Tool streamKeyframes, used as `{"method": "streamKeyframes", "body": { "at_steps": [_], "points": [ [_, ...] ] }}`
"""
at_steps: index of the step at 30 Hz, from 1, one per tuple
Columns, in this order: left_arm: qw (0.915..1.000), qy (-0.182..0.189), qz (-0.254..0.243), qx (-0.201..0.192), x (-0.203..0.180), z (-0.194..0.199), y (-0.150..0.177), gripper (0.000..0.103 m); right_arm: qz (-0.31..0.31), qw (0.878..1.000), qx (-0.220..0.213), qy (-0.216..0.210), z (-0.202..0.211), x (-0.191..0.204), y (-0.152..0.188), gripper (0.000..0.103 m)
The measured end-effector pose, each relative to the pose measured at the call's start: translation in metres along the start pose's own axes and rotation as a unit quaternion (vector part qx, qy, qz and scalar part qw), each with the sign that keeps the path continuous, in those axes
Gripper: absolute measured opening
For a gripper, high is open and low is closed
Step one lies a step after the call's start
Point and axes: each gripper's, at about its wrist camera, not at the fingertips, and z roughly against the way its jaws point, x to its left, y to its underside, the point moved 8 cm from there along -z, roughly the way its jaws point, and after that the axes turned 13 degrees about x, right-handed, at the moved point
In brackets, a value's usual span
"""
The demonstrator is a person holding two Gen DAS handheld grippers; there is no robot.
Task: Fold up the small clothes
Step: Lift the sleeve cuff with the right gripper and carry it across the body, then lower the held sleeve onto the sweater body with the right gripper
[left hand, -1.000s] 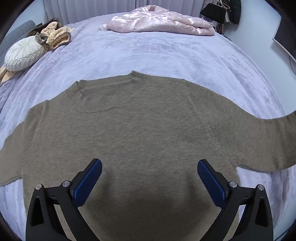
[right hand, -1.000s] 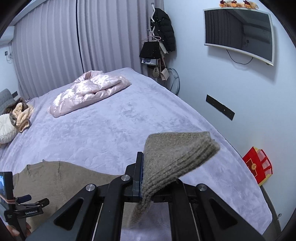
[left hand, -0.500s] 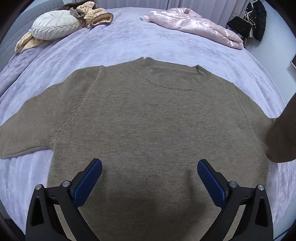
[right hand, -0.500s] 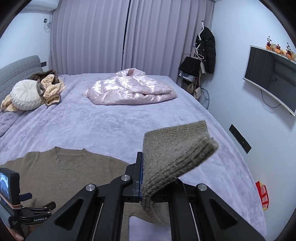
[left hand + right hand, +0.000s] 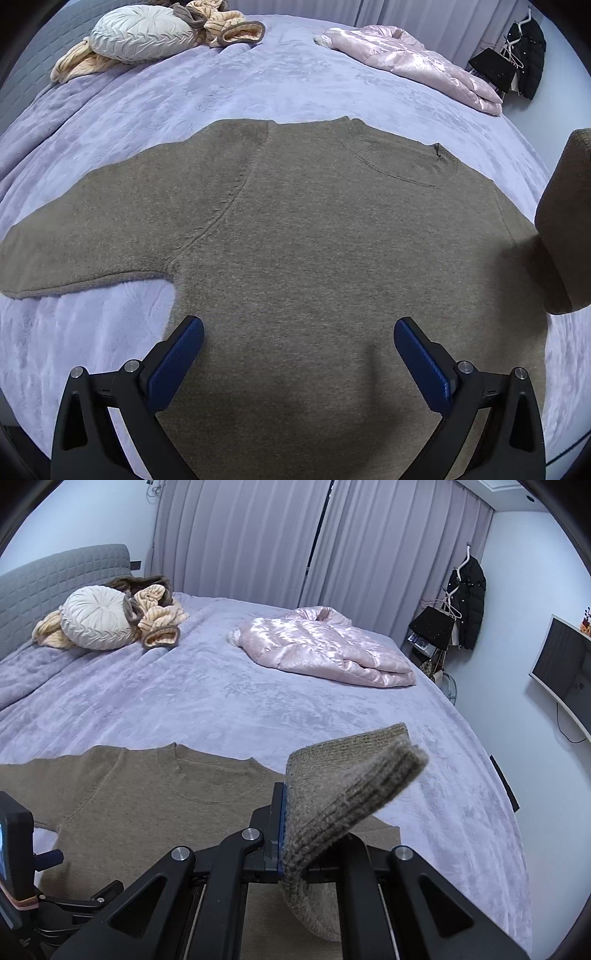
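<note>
A brown knit sweater point(image 5: 314, 236) lies flat on the lilac bed, neck away from me; it also shows in the right wrist view point(image 5: 140, 797). My left gripper point(image 5: 298, 354) is open and empty, hovering over the sweater's lower body. Its left sleeve point(image 5: 74, 243) lies spread out on the bed. My right gripper point(image 5: 291, 834) is shut on the cuff of the right sleeve point(image 5: 343, 790) and holds it lifted above the sweater's right side. The raised sleeve shows at the right edge of the left wrist view point(image 5: 565, 229).
A pink satin jacket point(image 5: 325, 650) lies at the far side of the bed point(image 5: 221, 701). A round cream pillow point(image 5: 96, 618) and a striped garment point(image 5: 159, 616) sit by the grey headboard. A coat rack point(image 5: 465, 602) and wall TV point(image 5: 561, 668) stand right.
The right gripper has carried the sleeve cuff leftward over the sweater's right side. The left gripper has swung so the sweater's left sleeve and armpit are now in front of it.
</note>
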Motion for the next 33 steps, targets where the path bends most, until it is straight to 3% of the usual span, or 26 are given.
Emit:
{"method": "streamKeyframes", "body": {
  "at_steps": [13, 33],
  "points": [
    [0.9998, 0.015, 0.012, 0.007, 0.025, -0.008, 0.009, 0.103, 0.019, 0.999, -0.012, -0.036, 0.011, 0.055, -0.014, 0.006],
    [0.9998, 0.016, 0.011, -0.001, 0.053, 0.022, 0.014, 0.103, 0.028, 0.997, 0.027, -0.061, -0.036, 0.129, 0.014, 0.006]
  ]
}}
